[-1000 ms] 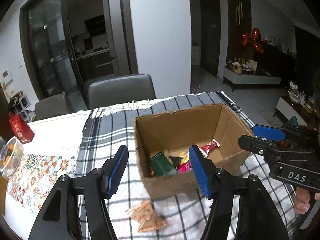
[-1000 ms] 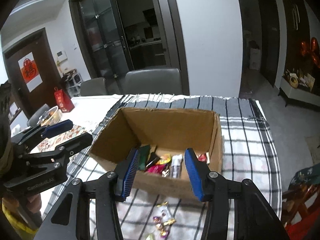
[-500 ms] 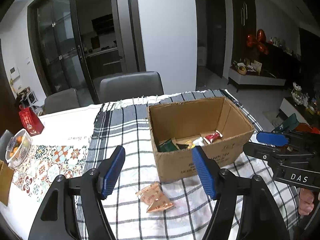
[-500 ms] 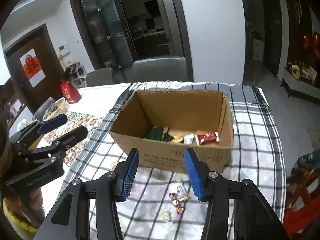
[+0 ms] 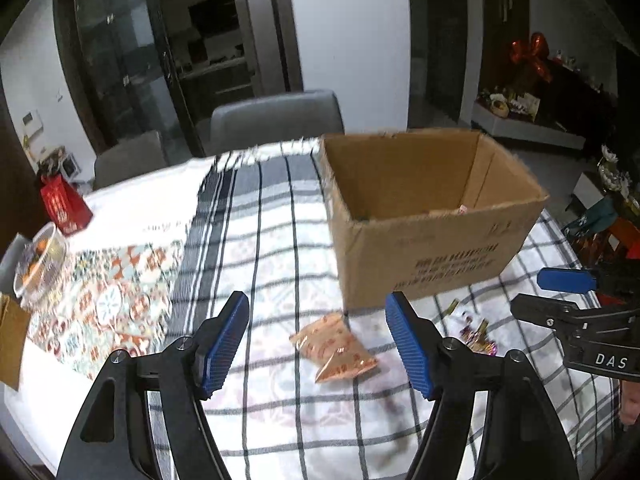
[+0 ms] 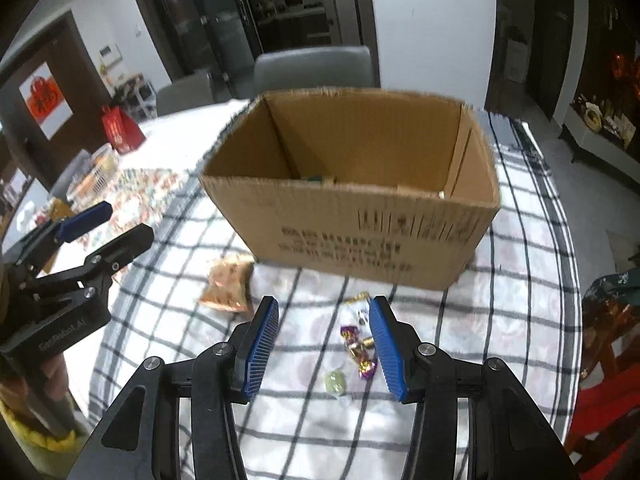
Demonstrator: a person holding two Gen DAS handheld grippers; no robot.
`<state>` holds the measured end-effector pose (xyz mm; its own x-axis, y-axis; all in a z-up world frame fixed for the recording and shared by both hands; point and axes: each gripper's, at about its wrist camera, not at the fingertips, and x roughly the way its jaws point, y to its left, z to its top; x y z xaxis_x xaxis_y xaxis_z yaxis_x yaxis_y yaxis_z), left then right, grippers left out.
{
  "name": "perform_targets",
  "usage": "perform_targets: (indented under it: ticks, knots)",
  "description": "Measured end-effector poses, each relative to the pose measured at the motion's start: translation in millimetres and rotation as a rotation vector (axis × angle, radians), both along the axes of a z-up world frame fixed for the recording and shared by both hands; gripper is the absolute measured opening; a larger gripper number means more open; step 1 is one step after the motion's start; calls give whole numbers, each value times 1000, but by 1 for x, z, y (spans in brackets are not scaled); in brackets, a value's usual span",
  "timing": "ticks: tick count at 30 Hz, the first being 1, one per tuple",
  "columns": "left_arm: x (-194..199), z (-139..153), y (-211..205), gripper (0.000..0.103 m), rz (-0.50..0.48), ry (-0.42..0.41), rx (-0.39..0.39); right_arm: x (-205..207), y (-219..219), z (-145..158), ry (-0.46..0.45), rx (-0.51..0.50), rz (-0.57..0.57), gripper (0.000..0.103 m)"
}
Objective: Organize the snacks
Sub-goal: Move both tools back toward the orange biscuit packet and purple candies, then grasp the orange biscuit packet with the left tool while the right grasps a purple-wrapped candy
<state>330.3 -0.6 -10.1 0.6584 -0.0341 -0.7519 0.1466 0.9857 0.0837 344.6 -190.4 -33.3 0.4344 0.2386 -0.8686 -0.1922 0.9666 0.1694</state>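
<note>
- Left wrist view: the left tool [image 5: 318, 344] hangs over the checked cloth [image 5: 260, 240] on the counter, released, and its jaws have just been opening with nothing clamped between them.
- The orange snack packets [image 5: 334, 342] lie flat on the cloth right in the gap between its blue pads [image 5: 222, 344], a bit toward the right pad, not touched by either one.
- The cardboard box [image 5: 432, 248] sits just past the tool, ahead and to the right, open on top. Can't really see inside from here, just a tiny bit of something pale at the far inner edge.
- A few small wrapped candies [image 5: 476, 332] are scattered just right of the right pad, in front of the box.
- The right tool [image 5: 560, 296] pokes in from the far right edge, low over the cloth.
- Way off to the left: a red gift bag [image 5: 64, 210] and a clear bowl [image 5: 40, 264] on the patterned runner.
- Right wrist view: the right tool [image 6: 324, 344] is partly open, gripping nothing.
- The wrapped candies [image 6: 358, 344] lie on the cloth between its pads, hugging the right one. A pale green candy [image 6: 335, 383] sits a touch closer in.
- The orange snack packets [image 6: 228, 286] are ahead and left of the left pad, just in front of the box [image 6: 360, 224].
- The left tool [image 6: 108, 224] comes in from the left edge, held by a hand [image 6: 52, 372].
</note>
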Motion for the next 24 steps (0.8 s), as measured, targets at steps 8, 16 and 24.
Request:
perform_targets:
  ticks: [8,16,24]
  knots:
    - [13,-46,7,70,38,123,-31,5,3,-38,101,-69,6,48]
    - [27,-76,7,70,60,202,-35,13,4,-65,174,-101,9,48]
    - [40,-98,4,74,69,252,-33,21,-1,-87,246,-94,5,48]
